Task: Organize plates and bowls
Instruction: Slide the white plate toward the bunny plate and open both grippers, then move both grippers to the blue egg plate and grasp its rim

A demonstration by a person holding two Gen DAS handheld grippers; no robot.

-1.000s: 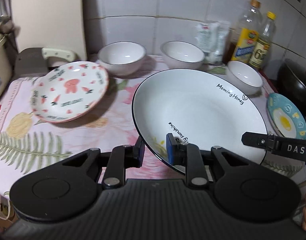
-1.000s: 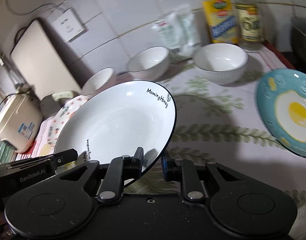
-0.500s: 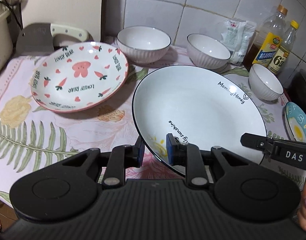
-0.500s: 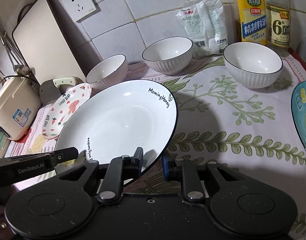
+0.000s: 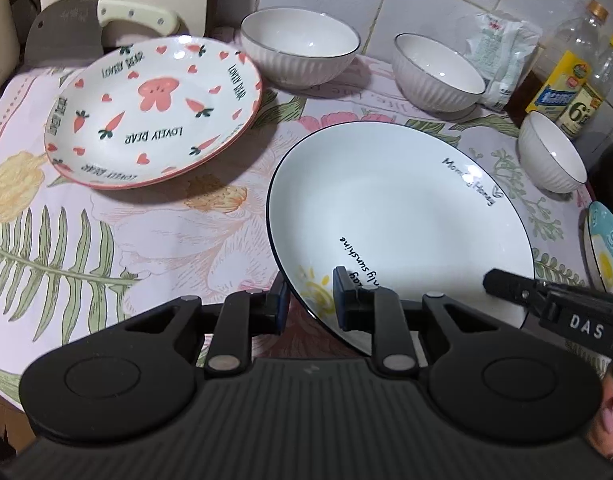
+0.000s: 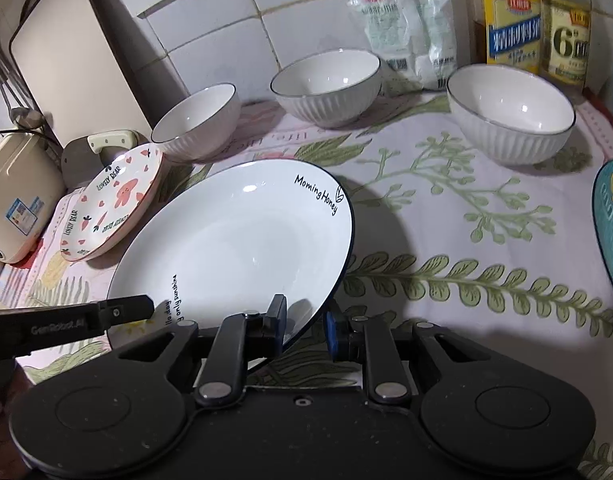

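Observation:
A large white plate (image 5: 402, 216) with a black rim and "Morning Honey" lettering is held above the counter by both grippers. My left gripper (image 5: 308, 300) is shut on its near left rim. My right gripper (image 6: 304, 330) is shut on its near right rim; the plate also shows in the right wrist view (image 6: 234, 240). A pink "Lovely Bear" plate (image 5: 154, 112) lies at the back left (image 6: 110, 204). Three white ribbed bowls (image 5: 300, 52) (image 5: 438, 72) (image 5: 552, 156) stand along the back. A blue egg plate (image 5: 606, 248) lies at the right edge.
The counter has a floral cloth (image 5: 106, 240). Oil and vinegar bottles (image 6: 510, 16) and white packets (image 6: 410, 24) stand against the tiled wall. A cleaver (image 5: 98, 24), a cutting board (image 6: 74, 56) and a rice cooker (image 6: 18, 200) are at the back left.
Both grippers have carried the white plate along with them; the views have tilted down and shifted, so the pink plate and bowls now show closer. The grip on the plate is unchanged.

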